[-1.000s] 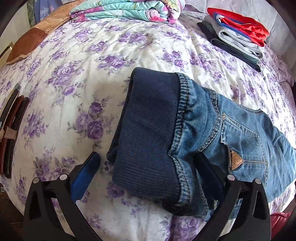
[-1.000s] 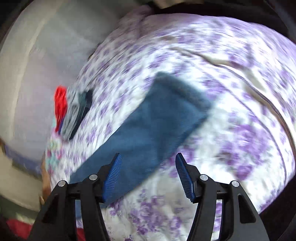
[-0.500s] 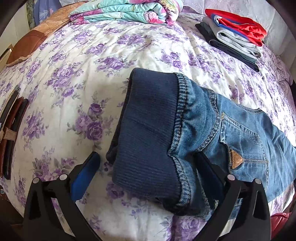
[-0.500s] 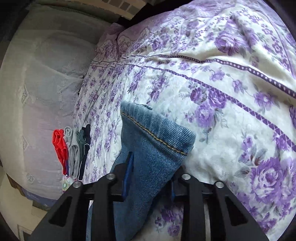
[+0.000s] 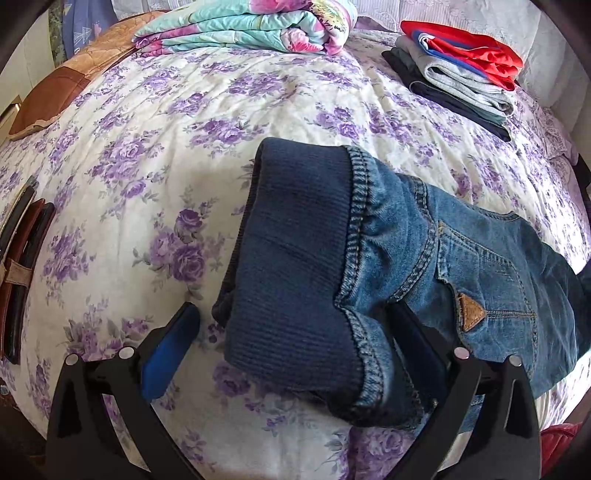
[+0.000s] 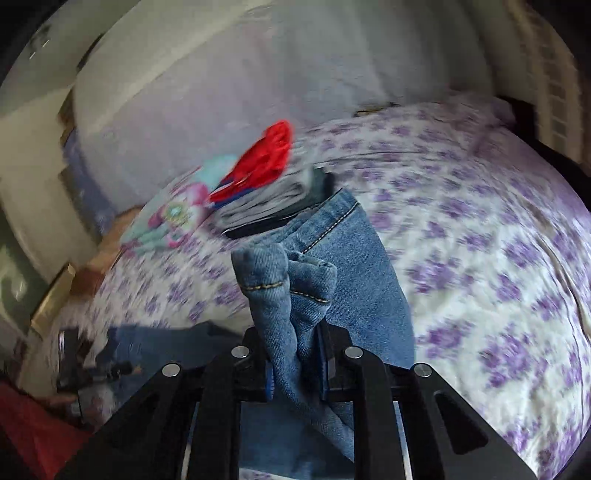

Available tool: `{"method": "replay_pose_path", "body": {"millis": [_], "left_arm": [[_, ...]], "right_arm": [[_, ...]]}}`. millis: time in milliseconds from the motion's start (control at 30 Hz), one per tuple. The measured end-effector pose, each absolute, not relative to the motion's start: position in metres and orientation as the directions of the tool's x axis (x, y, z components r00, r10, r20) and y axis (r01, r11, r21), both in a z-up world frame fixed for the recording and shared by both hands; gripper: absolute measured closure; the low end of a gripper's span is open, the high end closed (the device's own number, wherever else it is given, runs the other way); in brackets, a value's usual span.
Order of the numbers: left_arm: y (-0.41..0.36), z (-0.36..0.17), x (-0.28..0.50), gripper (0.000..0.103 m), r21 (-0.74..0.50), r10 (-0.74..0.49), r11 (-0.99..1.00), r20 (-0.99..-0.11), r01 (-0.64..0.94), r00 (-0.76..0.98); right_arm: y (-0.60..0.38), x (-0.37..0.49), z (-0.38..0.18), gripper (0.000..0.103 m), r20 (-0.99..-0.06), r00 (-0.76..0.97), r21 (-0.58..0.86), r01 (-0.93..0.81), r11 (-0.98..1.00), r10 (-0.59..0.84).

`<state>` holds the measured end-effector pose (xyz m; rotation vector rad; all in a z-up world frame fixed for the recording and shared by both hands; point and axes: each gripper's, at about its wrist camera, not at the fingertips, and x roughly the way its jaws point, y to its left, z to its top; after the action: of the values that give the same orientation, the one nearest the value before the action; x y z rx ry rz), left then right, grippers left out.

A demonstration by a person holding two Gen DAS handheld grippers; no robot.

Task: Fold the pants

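Note:
Blue jeans (image 5: 480, 266) lie on the purple-flowered bedspread (image 5: 147, 184), their dark ribbed waistband (image 5: 295, 258) nearest the left wrist camera. My left gripper (image 5: 291, 310) stands open and wide around the waistband's near corner, with its right finger partly hidden by denim. In the right wrist view my right gripper (image 6: 295, 354) is closing on the bunched leg hem (image 6: 284, 280). The cloth is pinched between its blue pads and held up off the bed. The rest of the leg (image 6: 369, 277) trails down behind it.
A stack of folded clothes (image 5: 461, 70) topped in red sits at the bed's far right, also seen as the stack (image 6: 266, 166). A folded floral blanket (image 5: 240, 26) and a brown cushion (image 5: 62, 85) lie at the far side. Belts (image 5: 18, 266) rest at the left edge.
The right gripper went from open above the leg end to clamped on the hem. It then lifted the hem and rolled, swinging towards the folded stack. The left gripper and waistband stayed put.

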<state>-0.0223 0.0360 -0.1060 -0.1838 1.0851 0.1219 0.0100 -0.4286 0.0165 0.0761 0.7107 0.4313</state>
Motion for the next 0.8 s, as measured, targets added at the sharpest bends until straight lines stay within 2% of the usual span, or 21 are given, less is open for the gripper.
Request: {"method": "replay_pose_path", "body": {"millis": [67, 167, 233, 367, 400, 433, 467, 500, 600, 667, 733, 800], "left_arm": [[0.037, -0.106, -0.023, 0.004, -0.093, 0.004, 0.978, -0.883, -0.185, 0.468], [0.036, -0.106, -0.024, 0.004, -0.094, 0.003, 0.979, -0.88, -0.18, 0.476], [0.037, -0.106, -0.024, 0.004, -0.097, -0.001, 0.98, -0.877, -0.176, 0.48], [0.037, -0.105, -0.025, 0.004, -0.099, -0.004, 0.98, -0.874, -0.171, 0.486], [0.037, -0.105, -0.025, 0.004, -0.099, -0.002, 0.98, -0.873, -0.171, 0.489], [0.037, -0.105, -0.025, 0.004, -0.098, -0.001, 0.98, -0.872, -0.172, 0.49], [0.036, -0.105, -0.025, 0.004, -0.097, 0.0, 0.98, -0.871, -0.172, 0.491], [0.037, -0.105, -0.025, 0.004, -0.098, -0.002, 0.98, -0.872, -0.171, 0.489], [0.036, -0.106, -0.025, 0.004, -0.099, -0.002, 0.98, -0.872, -0.172, 0.49], [0.035, -0.106, -0.025, 0.004, -0.098, 0.0, 0.98, -0.87, -0.174, 0.493], [0.035, -0.106, -0.025, 0.004, -0.098, 0.002, 0.979, -0.87, -0.176, 0.493], [0.035, -0.106, -0.024, 0.004, -0.097, 0.002, 0.979, -0.872, -0.177, 0.49]], "right_arm": [[-0.382, 0.006, 0.0, 0.086, -0.675, 0.589, 0.119, -0.507, 0.854, 0.444], [-0.336, -0.001, -0.046, 0.086, -0.782, 0.431, 0.077, -0.65, 0.756, 0.45], [-0.327, -0.006, -0.065, 0.085, -0.816, 0.395, 0.046, -0.683, 0.729, 0.421], [-0.336, 0.002, -0.06, 0.084, -0.823, 0.328, 0.151, -0.66, 0.736, 0.464], [-0.336, 0.004, -0.06, 0.081, -0.833, 0.298, 0.165, -0.669, 0.725, 0.465], [-0.337, 0.004, -0.059, 0.07, -0.837, 0.268, 0.186, -0.68, 0.709, 0.476], [-0.339, 0.004, -0.054, 0.051, -0.834, 0.234, 0.226, -0.681, 0.696, 0.5], [-0.341, 0.003, -0.042, 0.048, -0.813, 0.216, 0.275, -0.676, 0.684, 0.54], [-0.36, 0.003, -0.003, 0.049, -0.694, 0.262, 0.395, -0.641, 0.659, 0.671], [-0.367, 0.009, 0.012, 0.05, -0.677, 0.395, 0.331, -0.591, 0.736, 0.621], [-0.358, 0.019, 0.005, 0.049, -0.737, 0.47, 0.172, -0.563, 0.808, 0.485], [-0.339, 0.022, -0.015, 0.05, -0.788, 0.463, 0.064, -0.593, 0.802, 0.406]]}}
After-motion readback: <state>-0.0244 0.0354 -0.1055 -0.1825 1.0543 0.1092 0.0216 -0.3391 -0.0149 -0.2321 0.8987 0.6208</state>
